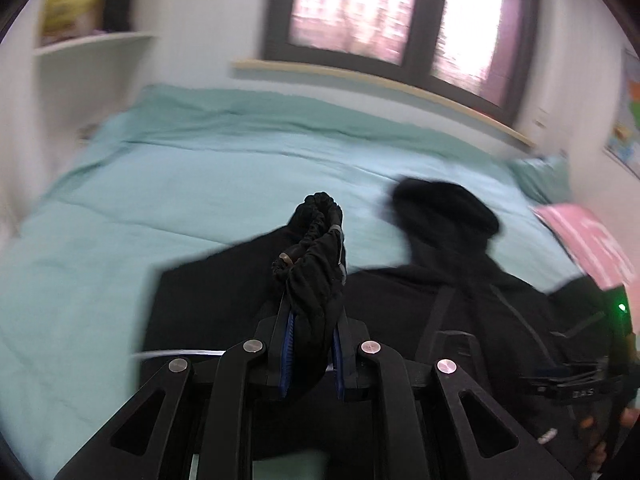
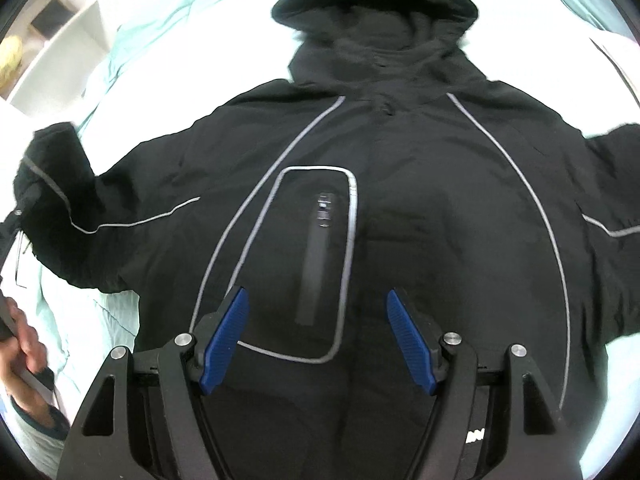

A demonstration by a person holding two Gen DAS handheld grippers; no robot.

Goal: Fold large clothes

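Jacket hem cut off below.

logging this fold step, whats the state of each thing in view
left tongs: shut on the sleeve cuff
sleeve cuff: bunched, lifted off the bed
right tongs: open, empty, above the jacket chest
jacket: spread front up, hood flat
chest pocket zipper: closed
bed: covered with teal sheet

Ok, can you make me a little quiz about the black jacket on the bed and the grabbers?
1. True or false: the left gripper is shut on the jacket's sleeve cuff.
2. What colour is the bed cover under the jacket?
3. The right gripper is: A) open, holding nothing; B) clamped on the hood.

Key: 1 true; 2 light green; 3 A.
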